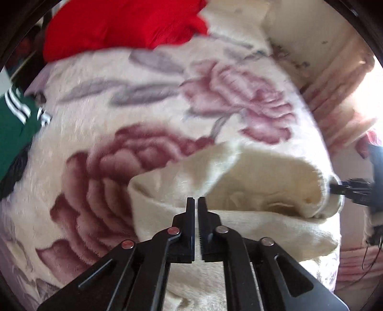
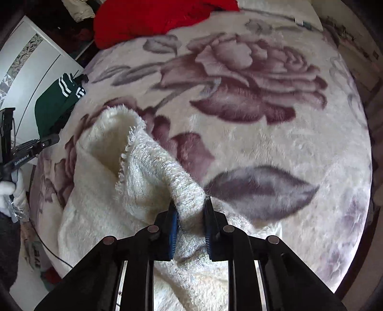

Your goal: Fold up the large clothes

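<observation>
A cream fuzzy garment (image 1: pixel 263 172) (image 2: pixel 103 181) lies bunched on a floral blanket (image 1: pixel 119 79) (image 2: pixel 239 134). In the right wrist view my right gripper (image 2: pixel 190 205) is shut on a thick knitted edge of it, and the cloth rises in a ridge from the jaws. The left wrist view shows that same gripper (image 1: pixel 335 186) at the garment's right edge. My left gripper (image 1: pixel 196 199) is shut, only a thin slit between its jaws. Cream cloth peaks right at its tips, but I cannot tell whether any is pinched. In the right wrist view the left gripper (image 2: pixel 57 138) sits just left of the garment.
A red cloth (image 1: pixel 119 26) (image 2: pixel 155 19) lies at the blanket's far edge. A green garment with white stripes (image 1: pixel 12 126) (image 2: pixel 52 105) hangs off the left side. A white cabinet (image 2: pixel 28 59) stands beyond it. A white-gloved hand (image 2: pixel 14 189) holds the left gripper.
</observation>
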Demonstrator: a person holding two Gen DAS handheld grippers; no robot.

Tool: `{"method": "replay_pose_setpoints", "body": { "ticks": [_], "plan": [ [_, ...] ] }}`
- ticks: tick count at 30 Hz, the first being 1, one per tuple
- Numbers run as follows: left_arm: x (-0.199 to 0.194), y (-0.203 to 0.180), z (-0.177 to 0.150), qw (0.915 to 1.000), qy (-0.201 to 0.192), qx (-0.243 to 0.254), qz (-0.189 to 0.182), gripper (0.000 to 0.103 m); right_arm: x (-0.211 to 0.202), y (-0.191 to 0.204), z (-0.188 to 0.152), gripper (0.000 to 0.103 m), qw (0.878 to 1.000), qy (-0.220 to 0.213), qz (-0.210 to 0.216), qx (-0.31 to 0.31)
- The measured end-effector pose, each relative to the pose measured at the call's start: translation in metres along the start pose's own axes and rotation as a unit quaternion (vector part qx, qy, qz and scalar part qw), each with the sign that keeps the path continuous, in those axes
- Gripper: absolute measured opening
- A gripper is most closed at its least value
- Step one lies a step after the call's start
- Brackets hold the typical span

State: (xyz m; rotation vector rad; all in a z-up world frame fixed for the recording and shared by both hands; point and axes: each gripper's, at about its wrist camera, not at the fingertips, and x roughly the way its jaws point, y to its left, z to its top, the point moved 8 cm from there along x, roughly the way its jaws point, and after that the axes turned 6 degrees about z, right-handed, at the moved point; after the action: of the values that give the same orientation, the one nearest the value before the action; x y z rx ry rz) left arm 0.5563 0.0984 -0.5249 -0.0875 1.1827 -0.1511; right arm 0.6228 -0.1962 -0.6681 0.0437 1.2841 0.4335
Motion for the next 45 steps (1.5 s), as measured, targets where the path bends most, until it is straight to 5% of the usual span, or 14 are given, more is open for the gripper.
{"method": "replay_pose_setpoints", "body": {
  "ticks": [5, 10, 15, 19, 22, 26, 30, 31, 32, 34, 36, 37, 40, 45],
  "plan": [
    [0.055, 0.005, 0.019, 0.9983, 0.051, 0.017, 0.023, 0.005, 0.047, -0.043, 0.034, 0.030, 0.997, 0.016, 0.009, 0.077],
    [0.084, -0.017, 0.017, 0.9925, 0.072, 0.092, 0.037, 0.008, 0.088, -0.084, 0.069, 0.078, 0.990, 0.035, -0.006, 0.138],
    [0.104, -0.037, 0.018, 0.9839, 0.084, 0.149, 0.051, 0.056, 0.122, -0.089, 0.067, 0.080, 0.991, 0.086, -0.016, 0.104],
    [0.113, -0.040, 0.017, 0.9798, 0.100, 0.162, 0.063, 0.057, 0.142, -0.096, 0.060, 0.089, 0.989, 0.112, -0.027, 0.092],
    [0.078, -0.047, 0.020, 0.9896, 0.062, 0.129, 0.010, 0.058, 0.142, -0.098, 0.061, 0.089, 0.990, 0.111, -0.025, 0.090],
    [0.080, -0.053, 0.012, 0.9873, 0.059, 0.146, 0.024, 0.086, 0.143, -0.098, 0.061, 0.090, 0.990, 0.117, -0.016, 0.078],
    [0.140, -0.048, 0.008, 0.9619, 0.114, 0.210, 0.133, 0.079, 0.154, -0.107, 0.063, 0.101, 0.986, 0.136, -0.003, 0.097],
    [0.148, -0.048, 0.011, 0.9581, 0.111, 0.220, 0.146, 0.066, 0.158, -0.108, 0.064, 0.101, 0.985, 0.138, -0.001, 0.102],
    [0.149, -0.049, 0.016, 0.9591, 0.104, 0.218, 0.147, 0.035, 0.162, -0.108, 0.065, 0.101, 0.984, 0.141, 0.004, 0.107],
    [0.143, -0.054, 0.020, 0.9661, 0.093, 0.206, 0.125, 0.014, 0.173, -0.110, 0.061, 0.100, 0.980, 0.158, 0.003, 0.119],
    [0.130, -0.057, 0.019, 0.9666, 0.064, 0.214, 0.126, 0.010, 0.171, -0.107, 0.063, 0.083, 0.982, 0.150, -0.002, 0.117],
    [0.121, -0.057, 0.017, 0.9660, 0.047, 0.219, 0.129, 0.010, 0.166, -0.105, 0.065, 0.053, 0.984, 0.139, -0.015, 0.107],
    [0.085, -0.053, 0.008, 0.9729, 0.001, 0.195, 0.124, 0.009, 0.146, -0.084, 0.061, 0.041, 0.991, 0.111, -0.002, 0.070],
    [0.010, -0.054, -0.011, 0.9877, -0.054, 0.114, 0.093, 0.008, 0.078, -0.053, 0.047, 0.037, 0.998, 0.033, -0.013, 0.049]
  ]
}}
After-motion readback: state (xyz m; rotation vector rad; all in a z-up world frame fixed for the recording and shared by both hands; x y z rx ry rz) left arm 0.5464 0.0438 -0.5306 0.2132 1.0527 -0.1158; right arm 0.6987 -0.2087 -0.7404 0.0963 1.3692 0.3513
